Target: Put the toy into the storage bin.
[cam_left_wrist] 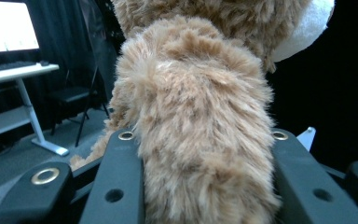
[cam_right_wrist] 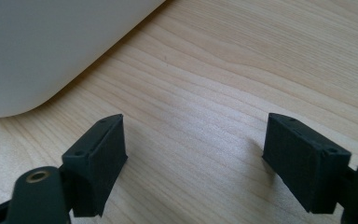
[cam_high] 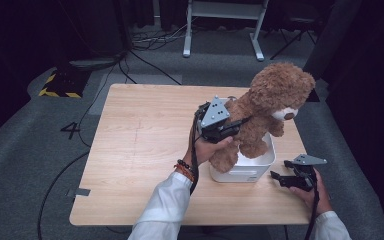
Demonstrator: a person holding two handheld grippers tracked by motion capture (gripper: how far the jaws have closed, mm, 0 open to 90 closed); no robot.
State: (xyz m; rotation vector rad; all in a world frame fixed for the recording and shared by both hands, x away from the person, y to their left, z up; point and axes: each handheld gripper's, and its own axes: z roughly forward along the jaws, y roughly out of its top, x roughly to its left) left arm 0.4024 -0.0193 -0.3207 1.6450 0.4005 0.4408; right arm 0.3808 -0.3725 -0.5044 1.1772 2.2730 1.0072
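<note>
**High view: teddy going into the tub, held by one arm**

High view has the left gripper [cam_high: 228, 131] clamped on the teddy bear [cam_high: 267, 107], which hangs upright over the white tub [cam_high: 250, 170] at the right side of the tabletop [cam_high: 140, 150], with its feet down inside or right at the rim. Can't tell if they touch the bottom. In the left gripper view the jaws squeeze a fat furry limb [cam_left_wrist: 200, 140], and the plush bulges out between them.

My guess: it's light and totally floppy, so it'll swing and sag from whatever you hold. Fur gives decent friction, but the stuffing squashes, so a limb can creep out. Grabbing the torso or close to the shoulder looks safer.

Right gripper [cam_high: 285, 180] rests on the tabletop beside the tub, jaws apart, holding nothing.
</note>
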